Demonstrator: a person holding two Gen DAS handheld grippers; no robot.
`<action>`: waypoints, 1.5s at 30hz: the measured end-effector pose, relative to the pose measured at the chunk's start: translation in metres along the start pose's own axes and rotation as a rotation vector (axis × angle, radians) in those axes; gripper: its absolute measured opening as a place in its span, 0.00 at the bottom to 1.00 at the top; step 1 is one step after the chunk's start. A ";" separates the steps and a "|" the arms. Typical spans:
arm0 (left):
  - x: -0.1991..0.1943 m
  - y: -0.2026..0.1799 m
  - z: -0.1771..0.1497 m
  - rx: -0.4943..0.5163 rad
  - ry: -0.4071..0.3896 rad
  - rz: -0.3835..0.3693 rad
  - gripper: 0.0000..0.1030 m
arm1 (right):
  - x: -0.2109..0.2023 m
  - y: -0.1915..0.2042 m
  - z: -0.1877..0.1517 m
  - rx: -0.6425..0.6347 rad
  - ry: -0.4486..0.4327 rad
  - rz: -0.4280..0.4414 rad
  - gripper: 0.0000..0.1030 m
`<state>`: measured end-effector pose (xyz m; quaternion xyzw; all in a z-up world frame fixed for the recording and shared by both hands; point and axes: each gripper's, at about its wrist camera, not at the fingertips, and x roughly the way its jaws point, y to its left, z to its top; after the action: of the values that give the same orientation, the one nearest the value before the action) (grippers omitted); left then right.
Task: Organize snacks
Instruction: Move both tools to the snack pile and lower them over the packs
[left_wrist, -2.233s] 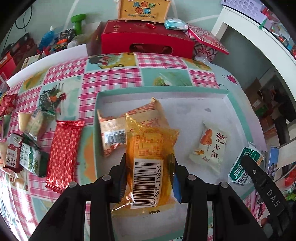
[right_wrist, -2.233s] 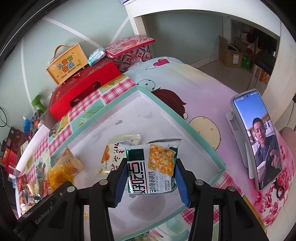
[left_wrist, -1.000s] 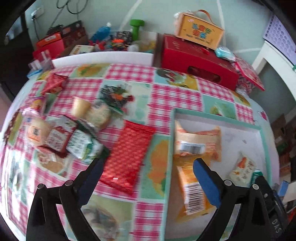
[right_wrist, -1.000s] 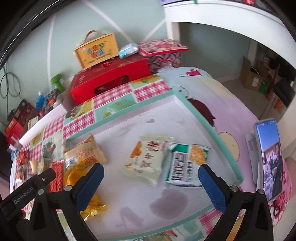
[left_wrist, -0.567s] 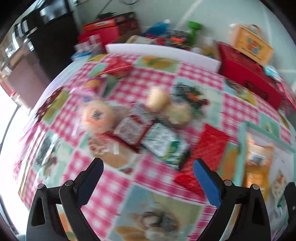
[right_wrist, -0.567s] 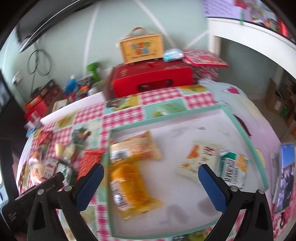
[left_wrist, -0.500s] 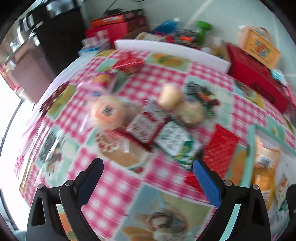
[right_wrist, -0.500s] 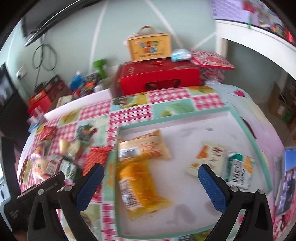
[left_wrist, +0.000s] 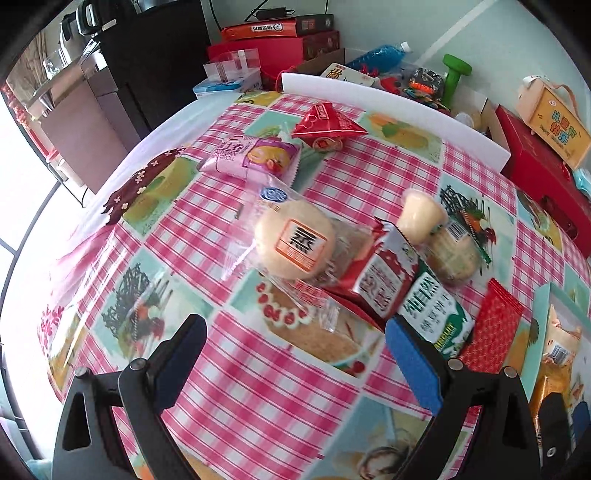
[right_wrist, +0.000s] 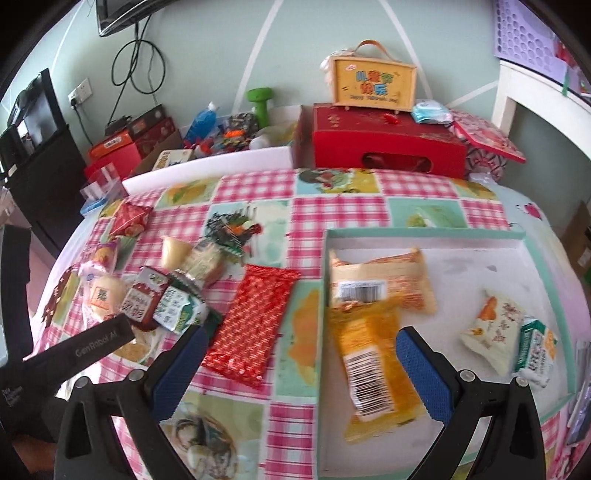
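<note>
My left gripper (left_wrist: 295, 356) is open and empty above a pile of loose snacks on the checked tablecloth: a round bun pack (left_wrist: 295, 242), a red-white pack (left_wrist: 380, 282), a green-white pack (left_wrist: 434, 315), a flat red pack (left_wrist: 493, 332). My right gripper (right_wrist: 301, 360) is open and empty over the left rim of the teal-edged white tray (right_wrist: 424, 233). The tray holds an orange pack (right_wrist: 376, 280), a yellow barcode pack (right_wrist: 369, 363), a cream pack (right_wrist: 493, 326) and a green-white pack (right_wrist: 535, 349). The flat red pack (right_wrist: 255, 314) lies just left of the tray.
A pink pack (left_wrist: 251, 158) and a red triangular pack (left_wrist: 325, 125) lie farther back. A red box (right_wrist: 388, 147) with a yellow case (right_wrist: 373, 83) on it stands behind the table. Boxes and clutter (right_wrist: 221, 133) line the back left. The left gripper's arm (right_wrist: 74, 350) shows low left.
Both grippers let go of their packs in the tray and opened. Both swung left: the left one now faces the snack pile, the right one has pulled back to the tray's left rim.
</note>
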<state>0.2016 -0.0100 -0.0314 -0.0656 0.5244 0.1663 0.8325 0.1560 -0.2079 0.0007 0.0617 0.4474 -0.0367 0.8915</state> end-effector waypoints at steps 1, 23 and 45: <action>0.002 0.003 0.002 0.000 0.001 -0.003 0.95 | 0.002 0.003 -0.001 -0.003 0.006 -0.003 1.00; 0.014 0.040 0.037 0.129 0.023 -0.178 0.95 | 0.013 0.046 -0.008 -0.070 0.004 -0.019 1.00; 0.065 0.048 0.063 0.065 0.115 -0.366 0.94 | 0.089 0.106 0.022 -0.341 0.242 0.169 0.77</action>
<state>0.2642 0.0658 -0.0583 -0.1420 0.5554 -0.0088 0.8193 0.2393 -0.1075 -0.0496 -0.0488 0.5439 0.1221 0.8288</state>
